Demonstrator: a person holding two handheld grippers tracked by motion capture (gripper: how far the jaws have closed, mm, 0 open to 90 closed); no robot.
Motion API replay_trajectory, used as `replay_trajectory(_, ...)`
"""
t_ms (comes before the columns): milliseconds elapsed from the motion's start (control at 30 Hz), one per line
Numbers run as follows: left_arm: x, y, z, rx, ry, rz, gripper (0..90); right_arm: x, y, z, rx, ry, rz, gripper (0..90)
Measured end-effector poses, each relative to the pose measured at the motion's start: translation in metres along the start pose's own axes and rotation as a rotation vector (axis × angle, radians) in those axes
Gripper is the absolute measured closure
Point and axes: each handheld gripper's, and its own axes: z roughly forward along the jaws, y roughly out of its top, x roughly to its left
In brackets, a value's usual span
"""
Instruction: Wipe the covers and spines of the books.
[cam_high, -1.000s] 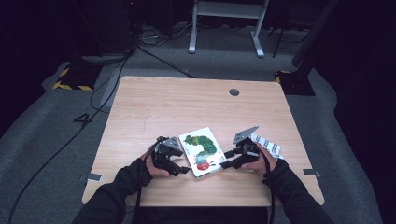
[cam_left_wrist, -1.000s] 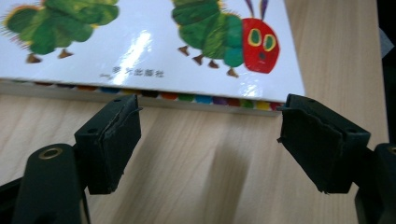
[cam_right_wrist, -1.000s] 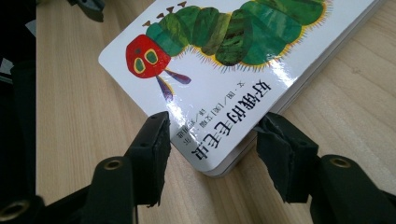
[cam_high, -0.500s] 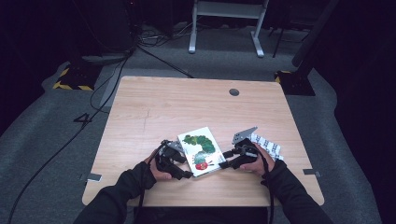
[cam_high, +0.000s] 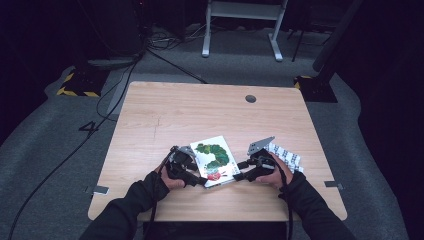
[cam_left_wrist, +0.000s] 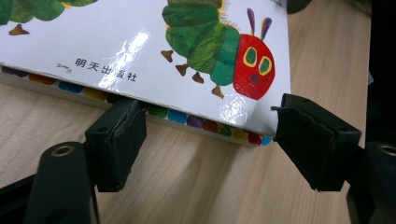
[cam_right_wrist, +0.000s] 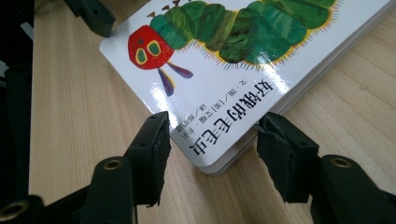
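Note:
A white board book (cam_high: 215, 160) with a green caterpillar on its cover lies flat on the wooden table (cam_high: 200, 115), near the front edge. My left gripper (cam_high: 200, 179) is at the book's near left side. Its jaws have closed a little and stand open (cam_left_wrist: 210, 126) along the book (cam_left_wrist: 140, 42) edge: one pad (cam_left_wrist: 116, 135) sits at the lip of the cover, the other (cam_left_wrist: 317, 144) by the corner. My right gripper (cam_high: 241, 170) straddles the near right corner of the book (cam_right_wrist: 243, 60). Its pads (cam_right_wrist: 156, 140) rest against both edges of that corner.
A white sheet with dark marks (cam_high: 286, 156) lies under my right hand. A round cable hole (cam_high: 250, 98) sits at the table's far side. Behind the table stand a metal frame (cam_high: 242, 30) and floor cables (cam_high: 115, 95). A jaw of the left gripper (cam_right_wrist: 91, 16) reaches the book's far corner.
The left gripper has edged slightly toward the book. The book and the right gripper have stayed where they were.

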Motion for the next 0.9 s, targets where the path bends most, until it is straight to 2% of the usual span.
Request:
replay_trajectory(133,0.008,0.005,-0.001,-0.032,0.025,-0.046,23.6,0.004,0.002,0.005,0.010,-0.004,-0.021,45.9)
replay_trajectory(267,0.013,0.010,-0.001,-0.038,0.059,-0.055,24.2,0.009,0.005,0.010,0.017,-0.007,-0.043,46.0)
replay_trajectory(400,0.017,0.012,-0.001,-0.046,0.074,-0.060,30.1,0.010,0.006,0.014,0.012,-0.005,-0.051,46.1)
replay_trajectory(533,0.023,0.010,-0.003,-0.074,0.076,-0.078,38.9,0.009,0.005,0.014,0.002,-0.009,-0.039,46.8)
replay_trajectory(700,0.026,0.008,-0.003,-0.088,0.099,-0.076,46.9,0.006,0.004,0.014,-0.027,-0.004,-0.007,46.5)
replay_trajectory(900,0.025,0.005,-0.005,-0.116,0.114,-0.056,48.6,0.004,0.003,0.015,-0.063,-0.005,0.003,47.2)
